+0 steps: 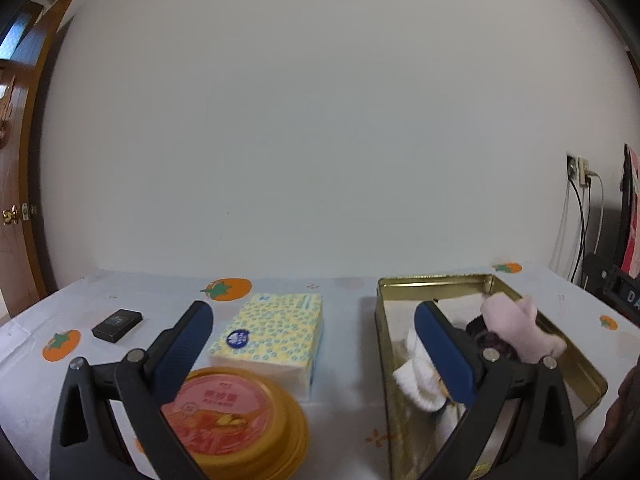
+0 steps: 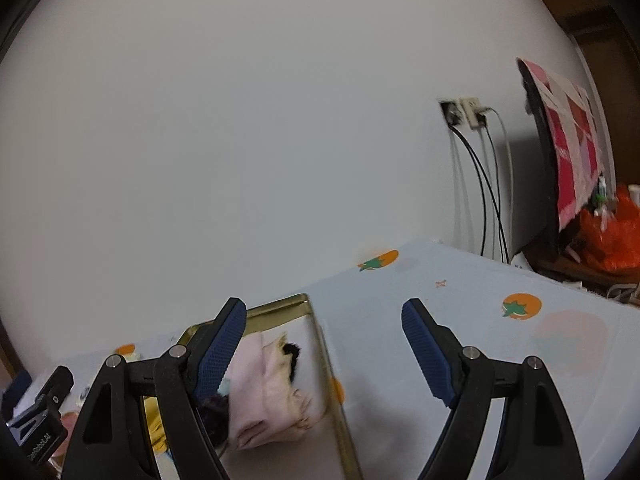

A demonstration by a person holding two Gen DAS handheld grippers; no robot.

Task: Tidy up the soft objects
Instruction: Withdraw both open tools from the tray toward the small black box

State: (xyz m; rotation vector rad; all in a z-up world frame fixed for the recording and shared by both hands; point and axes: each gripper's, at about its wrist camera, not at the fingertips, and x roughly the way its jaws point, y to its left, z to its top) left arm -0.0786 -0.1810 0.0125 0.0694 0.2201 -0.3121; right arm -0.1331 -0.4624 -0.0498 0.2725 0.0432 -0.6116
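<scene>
Both the left gripper (image 1: 316, 338) and right gripper (image 2: 322, 344) gape empty; the tissue pack (image 1: 269, 334) just ahead looks light and squashy, best pinched across its narrow sides.

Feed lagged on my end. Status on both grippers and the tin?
Left gripper open, empty, above tissue pack and orange-lidded tub. Right gripper open, empty, at gold tin edge. Pink plush, white sock already in the tin. Nothing blocking.
</scene>
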